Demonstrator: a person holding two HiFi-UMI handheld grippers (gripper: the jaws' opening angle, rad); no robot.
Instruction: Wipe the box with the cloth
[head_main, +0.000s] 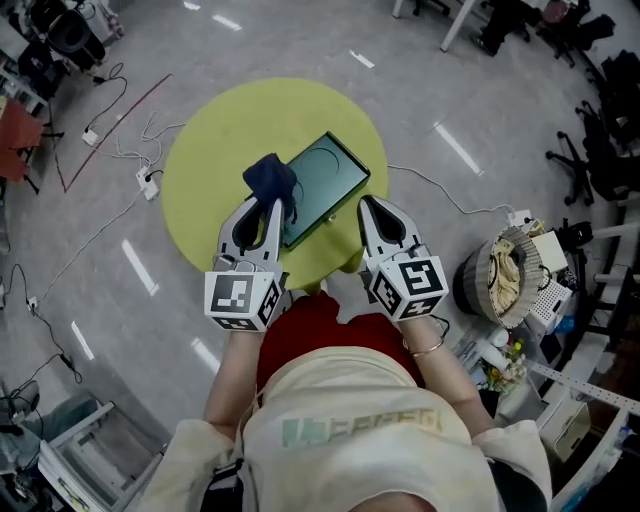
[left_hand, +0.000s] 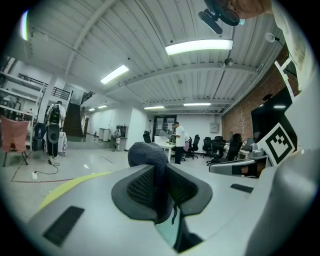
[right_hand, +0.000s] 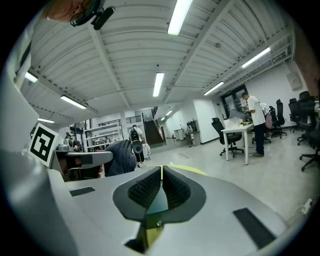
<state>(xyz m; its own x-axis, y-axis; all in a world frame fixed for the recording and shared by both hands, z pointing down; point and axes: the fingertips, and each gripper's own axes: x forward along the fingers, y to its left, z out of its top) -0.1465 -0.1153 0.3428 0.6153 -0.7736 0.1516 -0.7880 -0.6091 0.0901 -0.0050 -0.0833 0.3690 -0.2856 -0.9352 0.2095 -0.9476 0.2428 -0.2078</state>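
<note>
A flat dark green box (head_main: 328, 178) lies on a round yellow-green table (head_main: 205, 140). A dark blue cloth (head_main: 270, 177) is bunched over the box's left corner, and my left gripper (head_main: 272, 207) is shut on it. In the left gripper view the cloth (left_hand: 148, 155) bulges up from between the pads of that gripper (left_hand: 161, 175). My right gripper (head_main: 364, 204) sits at the box's near right edge with its jaws shut and nothing visible between the tips. In the right gripper view the box's green (right_hand: 159, 202) shows through the slit behind the right gripper's (right_hand: 161, 172) tips. That view also shows the cloth (right_hand: 120, 157) at the left.
The table stands on a grey floor. White cables and a power strip (head_main: 148, 183) lie on the floor to its left. A round basket (head_main: 503, 272) and shelving clutter stand at the right, with office chairs (head_main: 610, 140) at the upper right. The person's red-and-cream clothing fills the bottom.
</note>
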